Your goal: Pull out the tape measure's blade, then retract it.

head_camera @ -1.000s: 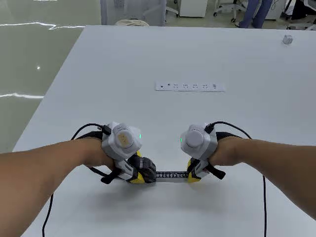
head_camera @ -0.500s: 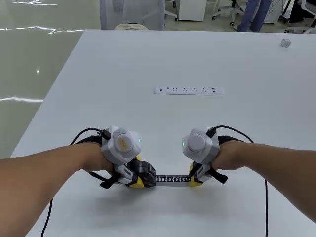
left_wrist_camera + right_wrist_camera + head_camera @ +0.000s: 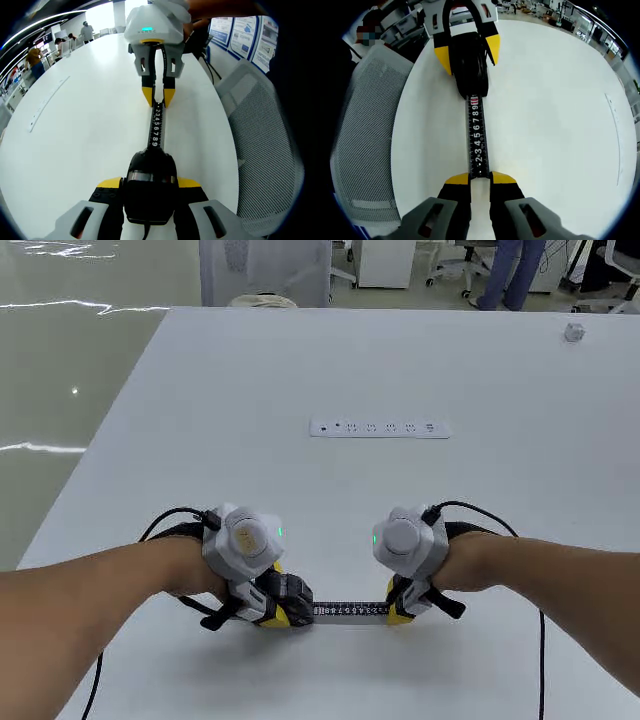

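pull-out partly done: blade (image 3: pixel 476 135) drawn a short way, printed numerals exposed between case and tip. retract not yet done. left claw (image 3: pixel 150 182) clamped round black, rounded tape measure case (image 3: pixel 470 55), resting on matte white bench (image 3: pixel 400 360) near front edge. right claw (image 3: pixel 480 177) pinched narrow on blade tip. blade flat, dark, white numerals.

Bright, even light, sharp focus. Glare streaks the floor (image 3: pixel 80 360); soft shadows mark the table (image 3: pixel 300 360). Gripper views warp outward.
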